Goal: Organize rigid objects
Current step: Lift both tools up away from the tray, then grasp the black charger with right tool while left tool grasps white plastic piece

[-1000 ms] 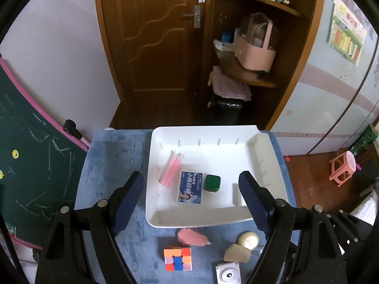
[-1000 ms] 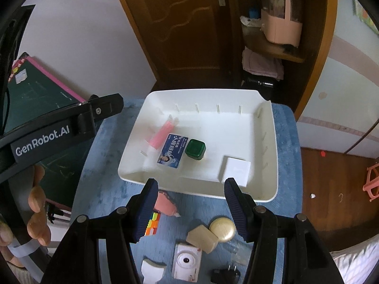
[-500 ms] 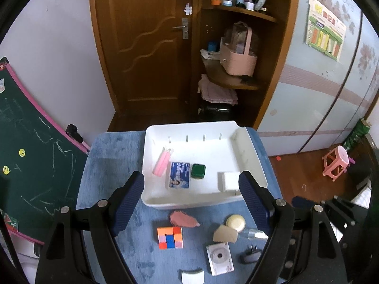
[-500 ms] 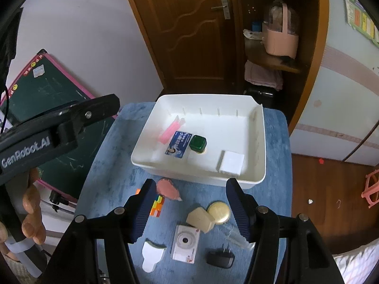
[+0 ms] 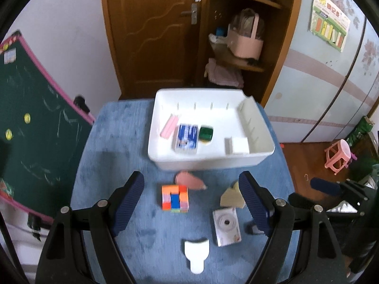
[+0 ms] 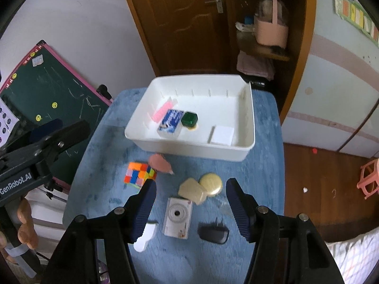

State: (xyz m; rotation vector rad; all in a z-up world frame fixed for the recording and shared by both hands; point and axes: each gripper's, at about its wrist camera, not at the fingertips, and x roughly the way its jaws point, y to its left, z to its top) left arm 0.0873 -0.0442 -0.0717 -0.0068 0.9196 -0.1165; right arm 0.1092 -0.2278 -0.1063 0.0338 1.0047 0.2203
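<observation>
Toys and things: lying on the blue table [image 5: 106, 156], out past the tips of both grippers.
White bin [image 5: 258, 159]: sitting farther ahead of both grippers, at the far end of the table.
Inside the bin: a pink stick [image 5: 168, 127], a blue box [image 5: 187, 137], a green cube [image 5: 205, 133] and a white block [image 5: 239, 144] are lying on the floor of it, well apart from the finger tips.
Color cube [image 5: 175, 198]: lying between the two fingers of the left gripper [image 5: 191, 201], a bit ahead, not touching them.
Pink piece [image 5: 189, 180]: lying just past the color cube, close to the near wall of the bin.
Tan block [image 6: 192, 190]: sitting ahead of the right gripper [image 6: 190, 209], between its fingers, touching the gold round tin [image 6: 210, 184] beside it.
Little camera [image 6: 178, 217]: lying flat between the right gripper's fingers, nearer to it than the tan block.
Black plug [image 6: 213, 234]: lying low between the right fingers, beside the camera.
White scoop shape [image 5: 197, 255]: lying nearest to the left gripper, low between its fingers.
Left gripper: its fingers are standing wide apart and holding nothing.
Right gripper: its fingers are standing apart too, holding nothing, with no thing pressed by the pads.
Person: some fingers [image 6: 24, 222] are showing at the left edge of the right view, wrapped round the handle of the left gripper.
</observation>
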